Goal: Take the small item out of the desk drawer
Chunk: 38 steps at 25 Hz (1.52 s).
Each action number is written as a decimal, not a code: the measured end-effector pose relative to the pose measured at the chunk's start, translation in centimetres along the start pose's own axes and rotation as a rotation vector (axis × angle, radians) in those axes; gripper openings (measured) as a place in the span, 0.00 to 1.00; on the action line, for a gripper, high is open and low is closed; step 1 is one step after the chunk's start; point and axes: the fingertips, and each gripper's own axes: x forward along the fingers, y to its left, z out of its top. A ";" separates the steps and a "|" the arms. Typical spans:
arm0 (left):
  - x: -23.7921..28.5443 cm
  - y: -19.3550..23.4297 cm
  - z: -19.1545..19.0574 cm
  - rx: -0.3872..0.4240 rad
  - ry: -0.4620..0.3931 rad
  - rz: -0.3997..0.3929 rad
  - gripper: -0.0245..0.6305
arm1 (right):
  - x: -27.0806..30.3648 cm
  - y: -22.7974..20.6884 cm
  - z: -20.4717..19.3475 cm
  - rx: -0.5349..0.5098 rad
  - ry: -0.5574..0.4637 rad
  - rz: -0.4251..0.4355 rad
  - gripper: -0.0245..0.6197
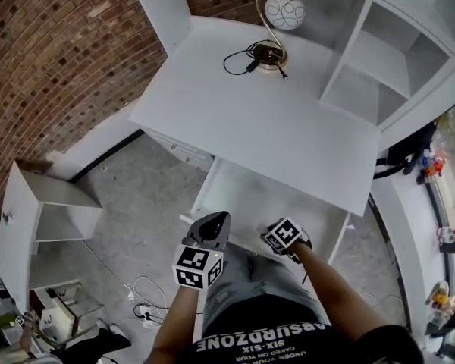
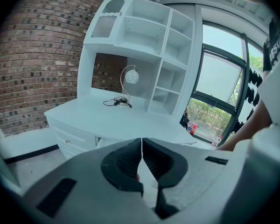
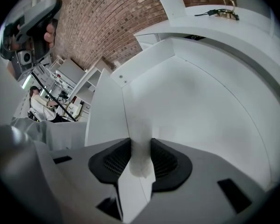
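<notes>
Two grippers sit close to you at the front edge of the open drawer [image 1: 243, 192]. Your right gripper [image 3: 141, 148] is closed partway on the small item [image 3: 140, 160], a pale white piece pinched between the pads, with the drawer's bare floor behind it. Your left gripper [image 2: 142, 148] has its jaws pressed together and holds nothing that I can see. It hangs beside the right one, aimed at the counter [image 2: 107, 118].

The pick looks done, since the item is in your grip. What is left, I judge, is to bring it clear of the drawer. Nothing else shows in the drawer.

Beyond it, the white counter carries only a lamp [image 1: 282, 14] and its black cable [image 1: 239, 58] near the back edge. Open shelves [image 1: 387, 59] rise at the back right corner. A brick wall [image 1: 53, 67] stands to the left and a large window [image 2: 214, 83] to the right.
</notes>
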 end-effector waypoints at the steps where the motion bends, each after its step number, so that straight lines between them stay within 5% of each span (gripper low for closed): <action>1: 0.0 0.0 0.0 0.001 -0.001 0.000 0.05 | -0.3 0.2 0.4 -0.006 -0.016 0.005 0.24; 38: 1.2 -1.5 0.6 0.024 -0.012 -0.025 0.05 | -9.3 1.8 4.0 0.063 -0.340 -0.033 0.24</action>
